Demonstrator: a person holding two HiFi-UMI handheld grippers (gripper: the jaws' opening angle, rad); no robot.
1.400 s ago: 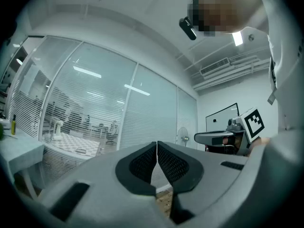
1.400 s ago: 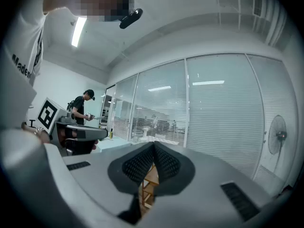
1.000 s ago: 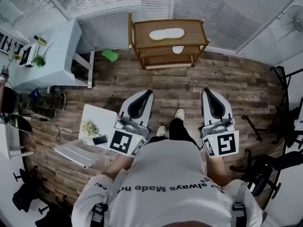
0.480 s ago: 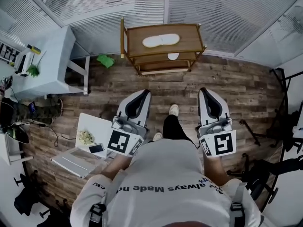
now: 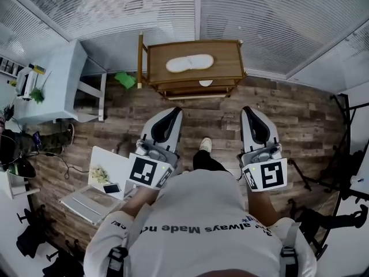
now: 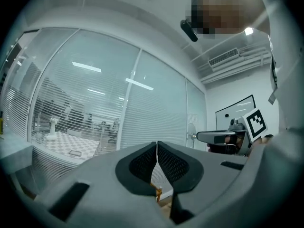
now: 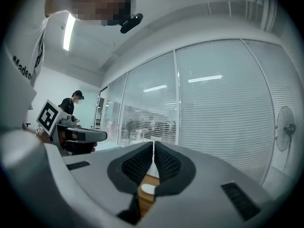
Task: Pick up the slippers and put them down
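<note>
A pair of white slippers (image 5: 189,63) lies side by side on the top board of a wooden shelf rack (image 5: 230,53) by the glass wall. Another white piece (image 5: 205,83) shows on a lower shelf. My left gripper (image 5: 174,109) and right gripper (image 5: 249,108) point level toward the rack and are still short of it. Both are shut, with nothing held. In the left gripper view the shut gripper (image 6: 157,144) hides all but a rack post (image 6: 158,192). Below the shut gripper (image 7: 153,144) in the right gripper view, one slipper (image 7: 148,189) peeks out on the rack.
A pale table (image 5: 55,79) stands at the left, with a green object (image 5: 124,78) on the floor beside the rack. A laptop (image 5: 92,203), a white board (image 5: 112,163) and a phone (image 5: 109,187) lie on the floor at the lower left. Black stands (image 5: 340,131) crowd the right.
The person has walked toward the rack, and both grippers have moved forward with them. The rack and slippers now lie nearer. Both grippers stayed shut.
</note>
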